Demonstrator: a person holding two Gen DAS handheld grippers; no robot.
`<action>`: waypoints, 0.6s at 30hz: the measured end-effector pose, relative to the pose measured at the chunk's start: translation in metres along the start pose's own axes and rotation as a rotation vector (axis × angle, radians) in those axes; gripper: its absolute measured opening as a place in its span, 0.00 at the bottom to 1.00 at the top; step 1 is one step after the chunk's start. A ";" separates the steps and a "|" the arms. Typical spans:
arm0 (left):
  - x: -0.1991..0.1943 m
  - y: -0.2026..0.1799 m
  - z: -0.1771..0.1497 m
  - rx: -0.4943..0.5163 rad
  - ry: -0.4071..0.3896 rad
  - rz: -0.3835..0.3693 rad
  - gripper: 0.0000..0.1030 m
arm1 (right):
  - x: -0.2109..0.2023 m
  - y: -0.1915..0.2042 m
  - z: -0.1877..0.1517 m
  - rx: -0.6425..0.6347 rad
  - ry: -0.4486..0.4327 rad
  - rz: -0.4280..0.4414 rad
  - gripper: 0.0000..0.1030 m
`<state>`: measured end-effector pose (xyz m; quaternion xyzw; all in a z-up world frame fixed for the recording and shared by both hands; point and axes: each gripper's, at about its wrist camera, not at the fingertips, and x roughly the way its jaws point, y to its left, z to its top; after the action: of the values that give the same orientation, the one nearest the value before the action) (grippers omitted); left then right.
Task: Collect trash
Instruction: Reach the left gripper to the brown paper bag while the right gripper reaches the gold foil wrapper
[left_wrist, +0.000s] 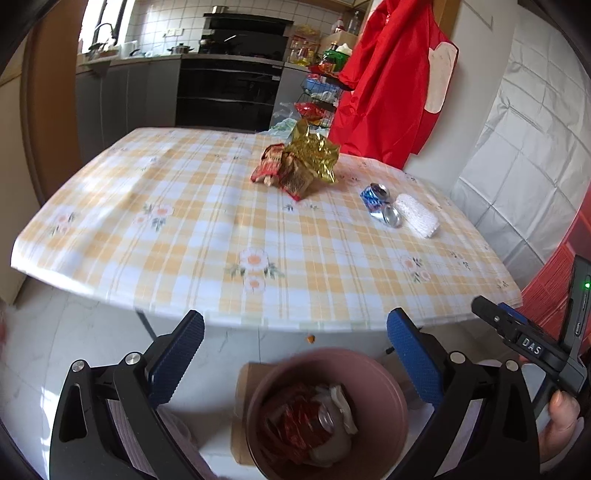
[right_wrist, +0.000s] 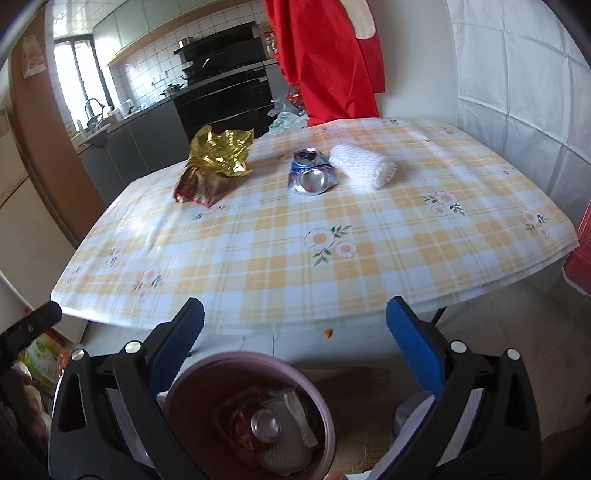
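Note:
A pink bin (left_wrist: 388, 417) (right_wrist: 177, 391) stands on the floor in front of the table and holds a crushed can, red wrappers and white paper. On the checked tablecloth (left_wrist: 207, 236) (right_wrist: 280, 229) lie a gold foil wrapper (left_wrist: 314, 151) (right_wrist: 221, 151), red snack wrappers (left_wrist: 271, 168) (right_wrist: 195, 186), a crushed blue can (left_wrist: 380, 203) (right_wrist: 310, 170) and a white foam sleeve (left_wrist: 417, 216) (right_wrist: 360, 164). My left gripper (left_wrist: 295, 339) is open and empty above the bin. My right gripper (right_wrist: 295, 332) is open and empty above the bin.
A red apron (left_wrist: 388, 85) (right_wrist: 325, 55) hangs at the table's far side. Kitchen counter and oven (left_wrist: 225, 92) stand behind. A red crate (left_wrist: 554, 284) sits right of the table. Cardboard (right_wrist: 369, 406) lies under the bin. The right gripper's body shows in the left wrist view (left_wrist: 535, 347).

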<state>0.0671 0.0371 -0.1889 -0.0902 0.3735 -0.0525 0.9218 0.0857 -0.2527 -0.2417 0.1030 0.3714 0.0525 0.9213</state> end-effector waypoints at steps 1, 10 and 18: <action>0.005 0.001 0.007 0.007 -0.007 0.004 0.94 | 0.004 -0.003 0.004 0.012 -0.001 0.005 0.94; 0.082 0.006 0.093 0.124 -0.047 -0.081 0.94 | 0.049 -0.020 0.065 0.029 -0.030 0.022 0.94; 0.201 0.011 0.152 0.194 0.088 -0.101 0.94 | 0.106 -0.021 0.123 0.004 -0.013 0.053 0.94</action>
<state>0.3172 0.0344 -0.2202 -0.0170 0.4015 -0.1389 0.9051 0.2480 -0.2731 -0.2314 0.1149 0.3627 0.0754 0.9217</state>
